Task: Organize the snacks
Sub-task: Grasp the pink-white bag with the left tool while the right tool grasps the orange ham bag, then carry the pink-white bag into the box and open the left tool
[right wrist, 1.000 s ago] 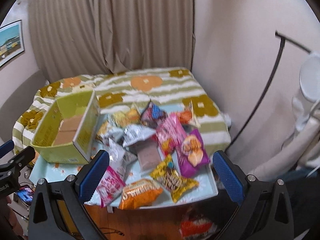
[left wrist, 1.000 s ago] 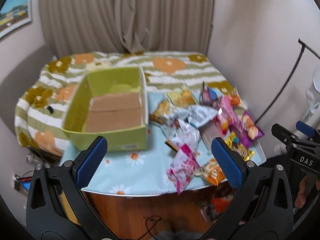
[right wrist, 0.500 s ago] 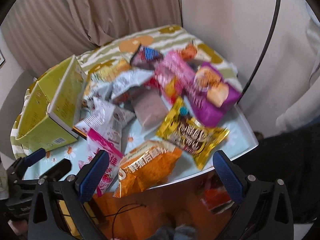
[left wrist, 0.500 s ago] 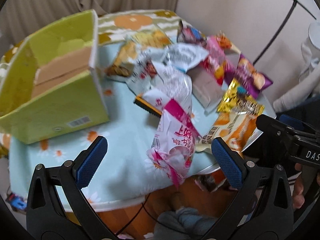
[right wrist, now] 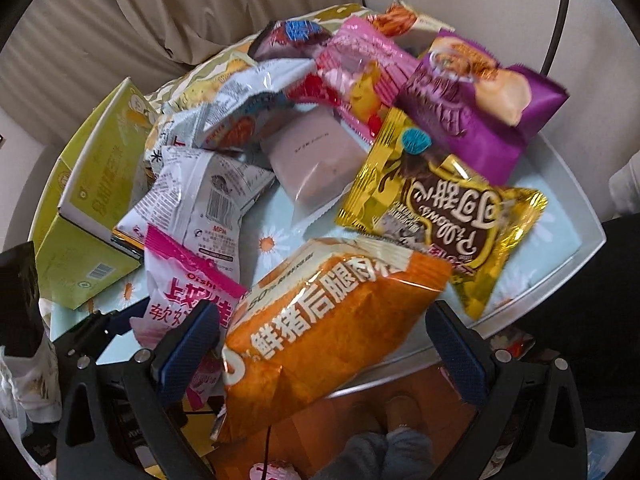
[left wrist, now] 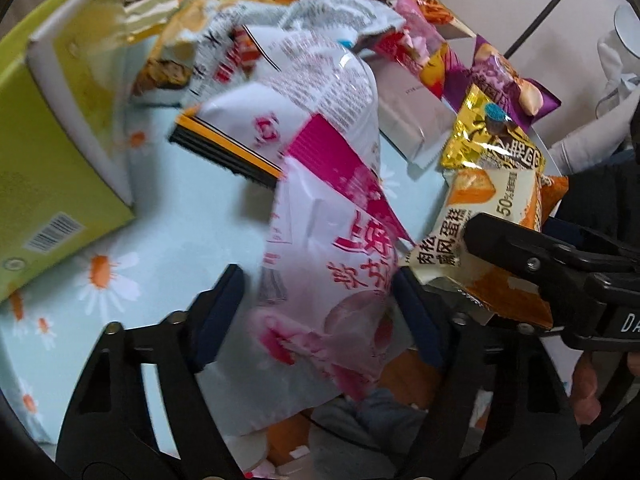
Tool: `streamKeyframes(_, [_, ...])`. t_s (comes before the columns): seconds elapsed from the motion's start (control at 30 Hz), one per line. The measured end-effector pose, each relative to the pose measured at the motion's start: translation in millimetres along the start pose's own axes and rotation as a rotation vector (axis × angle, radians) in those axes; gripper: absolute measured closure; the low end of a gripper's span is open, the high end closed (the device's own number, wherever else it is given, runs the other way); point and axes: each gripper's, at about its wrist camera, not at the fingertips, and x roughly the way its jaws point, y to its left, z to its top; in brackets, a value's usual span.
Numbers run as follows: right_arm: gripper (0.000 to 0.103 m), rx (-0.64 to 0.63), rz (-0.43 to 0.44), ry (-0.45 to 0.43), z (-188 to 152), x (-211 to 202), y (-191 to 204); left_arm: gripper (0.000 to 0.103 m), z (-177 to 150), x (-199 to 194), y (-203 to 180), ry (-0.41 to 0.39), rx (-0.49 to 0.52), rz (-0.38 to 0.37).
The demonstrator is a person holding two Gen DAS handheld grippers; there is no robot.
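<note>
The left gripper (left wrist: 316,312) stands with its blue-padded fingers spread, and the crinkly pink-and-white plastic snack bag (left wrist: 332,276) lies between them at the near edge of the table (left wrist: 188,232), its lower end hanging past that edge; whether the pads touch the film cannot be told. The right gripper (right wrist: 324,348) is likewise spread wide, and the puffy orange foil snack bag with white lettering (right wrist: 320,320) lies between its fingers, also overhanging the near edge, close to the left pad and well clear of the right one. The table wears a smooth pale-blue cloth printed with white-and-orange daisies. At its left side stands an open yellow-green cardboard box (left wrist: 52,128), flat-walled with a barcode on its near face. Behind the two near bags the heap is glossy and rumpled: a shiny gold foil packet with brown lettering (right wrist: 444,208) beside the orange bag toward the right edge, a purple pillow-shaped bag (right wrist: 480,108) behind it, a matte mauve flat pouch with serrated ends (right wrist: 316,160) in the middle, and a white printed wrapper with a barcode (right wrist: 208,200) just behind the pink-and-white bag, touching the box's corner. More pink and silver wrappers pile toward the far edge.
</note>
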Motion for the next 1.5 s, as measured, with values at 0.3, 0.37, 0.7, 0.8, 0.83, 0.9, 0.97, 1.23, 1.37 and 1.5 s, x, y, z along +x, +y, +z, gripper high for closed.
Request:
streamKeyframes(0.3, [0.02,-0.021,0.035,0.036,-0.5,12.2,5.5,0.054,-1.8,-3.5,-4.7,-0.017,0.007,-0.013])
streamKeyframes(0.37, [0.028,-0.037,0.03,0.035,-0.8,11.1,7.7,0.056,-2.9,-7.6,-5.9,-0.026,0.016,-0.001])
streamKeyframes(0.7, [0.034,-0.063,0.052,0.029,2.4,-3.6,3.8,0.066,-6.5,-34.6,-15.5,-0.068,-0.019,0.023])
streamKeyframes(0.8, [0.034,-0.093,0.063,0.018,4.4,-13.5,5.4,0.066,-9.2,-48.5,-14.9,-0.098,-0.053,0.033])
streamKeyframes(0.83, [0.034,-0.1,0.066,0.015,5.5,-16.0,6.6,0.066,-9.7,-53.2,-14.9,-0.107,-0.067,0.037])
streamKeyframes(0.9, [0.034,-0.12,0.075,0.006,5.4,-23.6,5.5,0.066,-11.1,-64.3,-14.3,-0.125,-0.096,0.046])
streamKeyframes(0.97, [0.034,-0.147,0.086,-0.004,7.8,-32.0,7.7,0.066,-11.5,-76.3,-15.9,-0.146,-0.128,0.056])
streamKeyframes(1.23, [0.034,-0.253,0.156,-0.072,32.3,-74.5,22.0,0.066,-6.5,-146.0,-18.5,-0.273,-0.236,0.129])
streamKeyframes(1.37, [0.034,-0.32,0.21,-0.114,54.0,-95.7,39.5,0.066,3.4,-178.7,-10.5,-0.342,-0.286,0.171])
streamKeyframes(1.5, [0.034,-0.419,0.257,-0.142,78.9,-106.5,69.6,0.066,21.6,-207.5,11.6,-0.399,-0.336,0.182])
